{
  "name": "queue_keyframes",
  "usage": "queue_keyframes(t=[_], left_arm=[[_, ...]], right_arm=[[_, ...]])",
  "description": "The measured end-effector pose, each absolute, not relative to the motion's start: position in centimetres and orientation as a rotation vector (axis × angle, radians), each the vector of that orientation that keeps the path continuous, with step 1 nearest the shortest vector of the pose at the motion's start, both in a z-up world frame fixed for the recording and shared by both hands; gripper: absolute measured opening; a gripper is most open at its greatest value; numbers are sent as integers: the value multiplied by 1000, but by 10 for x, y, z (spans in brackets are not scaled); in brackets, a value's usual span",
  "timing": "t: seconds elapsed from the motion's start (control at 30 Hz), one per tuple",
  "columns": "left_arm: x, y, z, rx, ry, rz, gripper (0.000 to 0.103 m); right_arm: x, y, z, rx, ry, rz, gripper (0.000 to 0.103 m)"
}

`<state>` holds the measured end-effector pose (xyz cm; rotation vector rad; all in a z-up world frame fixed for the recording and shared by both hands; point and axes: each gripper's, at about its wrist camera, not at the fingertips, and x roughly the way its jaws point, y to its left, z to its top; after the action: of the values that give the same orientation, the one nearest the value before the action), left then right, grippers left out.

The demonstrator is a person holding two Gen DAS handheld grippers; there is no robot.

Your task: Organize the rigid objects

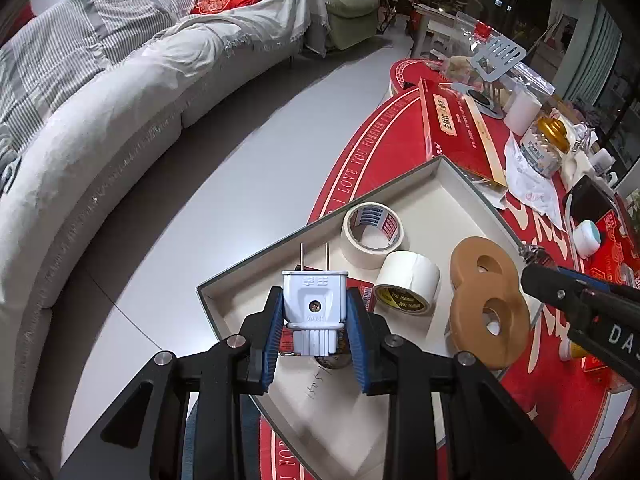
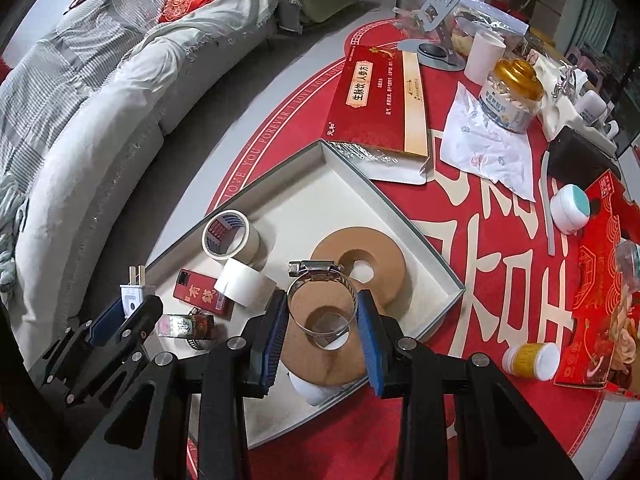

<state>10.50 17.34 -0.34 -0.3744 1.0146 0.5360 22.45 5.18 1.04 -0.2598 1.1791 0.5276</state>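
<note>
Red cloth lettered "I LOVE YOU FOREVER" covers the round table (image 2: 480, 208) under both my grippers, with a grey-draped sofa (image 1: 100, 128) across a strip of pale floor.

My left gripper (image 1: 314, 316) is clamped on a white plug adapter (image 1: 314, 300), blue pads pressing its two sides and its two prongs pointing away from me. My right gripper (image 2: 322, 312) is clamped on a metal hose clamp (image 2: 322, 300), the ring squeezed between its pads with the screw housing at the far side.

Both hang over a shallow white tray (image 2: 352, 184) with a grey rim. Inside it I see two flat tan discs (image 2: 360, 268) overlapping each other, an upright roll of masking tape (image 2: 230, 240), a white tape roll (image 2: 242, 282) on its side just beside it, a small red packet (image 2: 204, 294), and a patterned tape roll (image 2: 186, 326) near the closest rim. The tray's far corner is bare.

That far corner touches a red gift box (image 2: 376, 100) printed with Chinese characters. To the right stand a gold-lidded jar (image 2: 512, 92) and a white cup (image 2: 484, 58); a small white-and-gold bottle (image 2: 530, 360) lies near the table edge, with a second red box (image 2: 600, 300) beside it.
</note>
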Motion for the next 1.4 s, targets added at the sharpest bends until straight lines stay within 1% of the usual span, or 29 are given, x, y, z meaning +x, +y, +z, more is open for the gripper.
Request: queue_keyframes(t=[0.47,0.5,0.53,0.57,0.6,0.63,0.67,0.7,0.73,0.77,0.8,0.9,0.93,0.97,1.0,1.1,1.3,1.4], left_arm=[[118,172,-23,-372,1070,516,34],[119,172,-24,-372,1073,515,39],[120,172,-25,-373,1074,514,51],[120,172,-25,-375,1076,518,59],[119,172,-25,-371,1075,526,74],[119,171,-24,-364,1072,534,82],[117,172,-21,-353,1062,550,82],[115,173,-19,-352,1056,558,83],[113,174,-17,-359,1051,563,88],[111,176,-15,-366,1046,565,92],[108,177,-11,-374,1039,570,101],[98,177,3,-377,1008,581,103],[95,176,8,-374,992,589,103],[91,176,14,-370,978,597,103],[86,175,21,-366,961,605,103],[74,170,37,-366,933,589,103],[59,159,45,-400,1007,531,103],[54,152,44,-385,1061,557,103]], right_arm=[[238,59,-6,-263,1199,520,36],[239,61,-8,-268,1196,521,36],[239,62,-9,-275,1193,521,36],[239,64,-9,-281,1191,522,36],[239,65,-10,-286,1189,524,36],[239,66,-9,-290,1190,528,37],[239,66,-9,-293,1192,531,38],[239,66,-8,-296,1192,532,53],[238,65,-7,-297,1187,529,78],[237,64,-3,-295,1172,526,87],[235,61,1,-289,1151,526,89],[229,56,11,-284,1139,538,90],[228,54,13,-275,1142,547,93],[226,51,16,-263,1146,559,101],[223,47,20,-247,1145,568,103],[213,36,31,-197,1139,594,103],[195,17,51,-162,1097,566,103],[191,8,54,-135,1145,571,103]])
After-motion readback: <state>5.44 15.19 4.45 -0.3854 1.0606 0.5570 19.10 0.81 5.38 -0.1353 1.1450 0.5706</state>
